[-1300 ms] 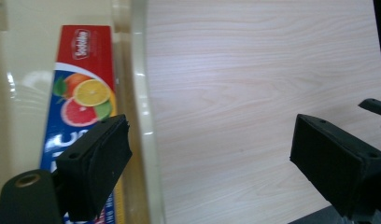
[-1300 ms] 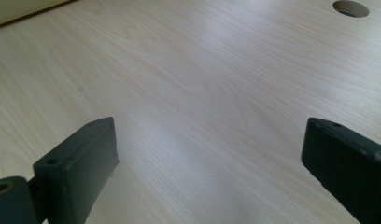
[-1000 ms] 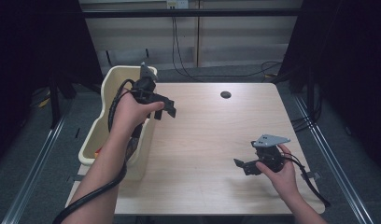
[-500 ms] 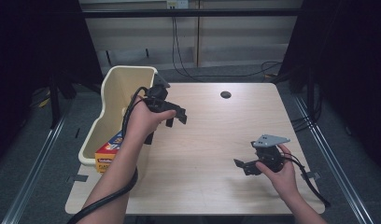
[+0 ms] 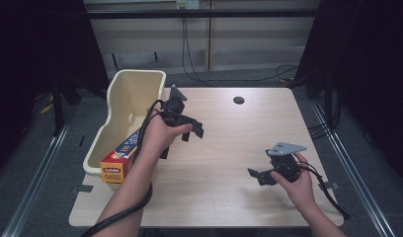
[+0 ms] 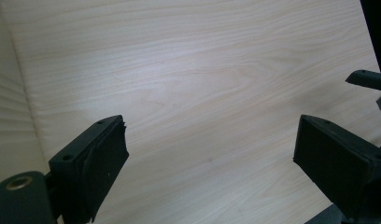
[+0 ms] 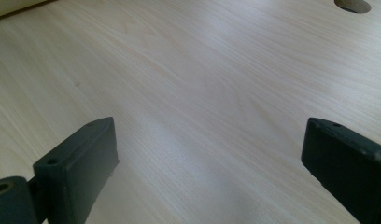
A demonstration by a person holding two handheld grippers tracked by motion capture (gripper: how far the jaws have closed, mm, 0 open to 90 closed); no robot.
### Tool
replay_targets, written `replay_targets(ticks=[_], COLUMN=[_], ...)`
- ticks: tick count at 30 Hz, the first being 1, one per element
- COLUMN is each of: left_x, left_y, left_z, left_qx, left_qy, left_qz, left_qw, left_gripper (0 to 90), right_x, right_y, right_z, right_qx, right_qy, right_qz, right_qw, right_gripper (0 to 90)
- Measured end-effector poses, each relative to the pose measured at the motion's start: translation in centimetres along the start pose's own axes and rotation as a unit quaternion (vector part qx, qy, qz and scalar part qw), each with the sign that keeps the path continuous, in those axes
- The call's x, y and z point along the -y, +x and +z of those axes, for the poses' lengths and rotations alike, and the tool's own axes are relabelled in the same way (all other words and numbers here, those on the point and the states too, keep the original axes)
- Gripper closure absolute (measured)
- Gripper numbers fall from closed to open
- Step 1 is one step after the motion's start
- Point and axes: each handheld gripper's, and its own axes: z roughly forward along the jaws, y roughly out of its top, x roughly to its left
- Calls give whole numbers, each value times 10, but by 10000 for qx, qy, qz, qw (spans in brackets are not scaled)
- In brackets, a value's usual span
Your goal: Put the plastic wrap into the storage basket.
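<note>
No task is named. My left gripper [image 5: 192, 133] is held in the left hand just right of a cream plastic bin [image 5: 140, 75], low over the wooden table [image 5: 224, 148]. Its jaws stand wide open with bare wood between them [image 6: 212, 128]. The bin's wall [image 6: 9, 116] lies at the left of the left gripper view. Toward the table's front right, my right gripper [image 5: 258, 176] rests in the right hand, grey plate on top. Its jaws are open too, with nothing between them [image 7: 211, 126]. An orange, blue and yellow box of plastic wrap [image 5: 121, 158] lies in the bin's near end.
A round cable hole [image 5: 238, 100] sits at the table's far middle, also at the top right of the right gripper view as the hole [image 7: 352, 4]. Cables trail from both grippers off the near edge. Dark curtains and floor rails flank the table.
The left hand has carried its gripper from above the bin rightward and down over the table, uncovering the box in the bin. The right hand and gripper have not moved.
</note>
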Motion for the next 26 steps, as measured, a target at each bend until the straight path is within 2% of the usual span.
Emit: replay_targets(ticks=[6, 17, 26], left_x=[5, 14, 21], left_y=[1, 0, 1], left_z=[10, 23, 36], left_qx=[52, -38, -10], left_qy=[25, 34, -48], left_qz=[14, 201, 218], left_qw=[10000, 9998, 9998], left_gripper=[91, 86, 87], right_x=[1, 2, 4], right_y=[0, -1, -2], right_z=[1, 3, 5], right_qx=[31, 67, 0], right_qy=[20, 77, 98], right_qz=[5, -24, -16], right_qw=[10000, 9999, 10000], right_gripper=[32, 32, 32])
